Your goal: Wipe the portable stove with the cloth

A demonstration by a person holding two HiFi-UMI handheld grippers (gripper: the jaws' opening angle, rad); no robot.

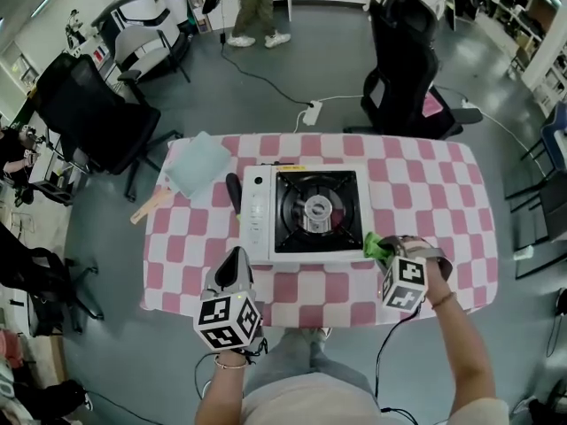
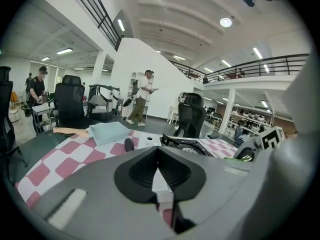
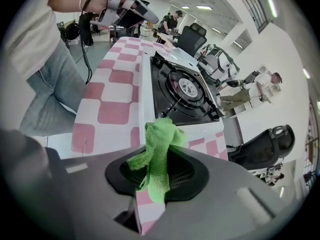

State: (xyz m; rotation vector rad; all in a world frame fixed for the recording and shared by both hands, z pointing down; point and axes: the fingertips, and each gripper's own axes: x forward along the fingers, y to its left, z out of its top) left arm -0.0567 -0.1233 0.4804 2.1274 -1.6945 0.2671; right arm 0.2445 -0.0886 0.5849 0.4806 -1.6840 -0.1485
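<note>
- A wooden-handled tool lies at the left edge of the table and sticks out past it. The table wears a pink-and-white checked cover.
- A folded pale-blue cloth pad lies on the far left corner, just beside the wooden tool.
- A short black handle-like object lies between the pad and the stove, close to the stove's left side. What it is cannot be made out.
- The left gripper hangs over the near edge of the table, left of centre, and points at the stove's near left corner. In the left gripper view its jaws are together with nothing between them. The white stove body shows just beyond them.
- The portable stove stands at the middle of the table. It has a white body with its control panel on the left and a black top with a round burner in the centre.
- The green cloth is just beside the stove's near right corner. Whether it touches the stove cannot be told.
- The right gripper is over the near right part of the table and is clamped on that cloth. In the right gripper view the cloth is bunched between the closed jaws and stands up from them. The stove lies straight ahead.
- Black office chairs stand on the floor off the left edge and the far edge.
</note>
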